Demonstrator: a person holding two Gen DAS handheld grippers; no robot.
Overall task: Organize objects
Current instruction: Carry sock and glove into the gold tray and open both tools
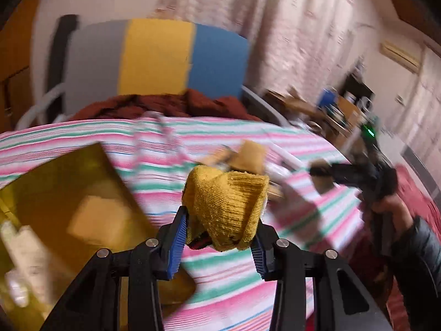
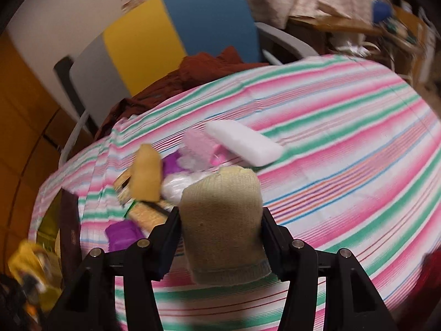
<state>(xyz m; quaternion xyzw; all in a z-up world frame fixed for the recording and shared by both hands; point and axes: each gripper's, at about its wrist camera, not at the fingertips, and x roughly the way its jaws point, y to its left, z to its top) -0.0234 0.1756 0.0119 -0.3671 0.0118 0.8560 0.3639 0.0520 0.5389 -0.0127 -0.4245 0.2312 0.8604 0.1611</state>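
Clutching a mustard-yellow knit sock (image 1: 228, 207), the left tongs (image 1: 220, 237) are clenched on it and hold it clear above the striped table (image 1: 82, 135); over on the other side, the right tongs (image 2: 220, 231) are clamped just as firmly on a pale beige knit sock (image 2: 223, 229), cuff hanging down toward the camera. So that's two socks in the air, one per hand, and neither one put anywhere yet. To the left of the left tongs sits a translucent amber box (image 1: 63, 193), close by, with pale blurred contents I can't identify; it looks like the likely drop-off, though that's my guess. Ahead of the right tongs there's a whole cluster waiting on the cloth: one long white block (image 2: 245, 143), one pink fluffy item (image 2: 198, 146), two purple packets (image 2: 124, 234), one tan sponge-like piece (image 2: 146, 173), and a white crinkly wrapper (image 2: 176, 184). I'd call the job early to middling: plenty on the table remains unsorted, and blur makes the smaller bits hard to count. Beyond the pile, past the table's far edge, stands one chair (image 2: 176, 27) banded grey, yellow and blue, with rust-red cloth (image 2: 193, 74) heaped on its seat.
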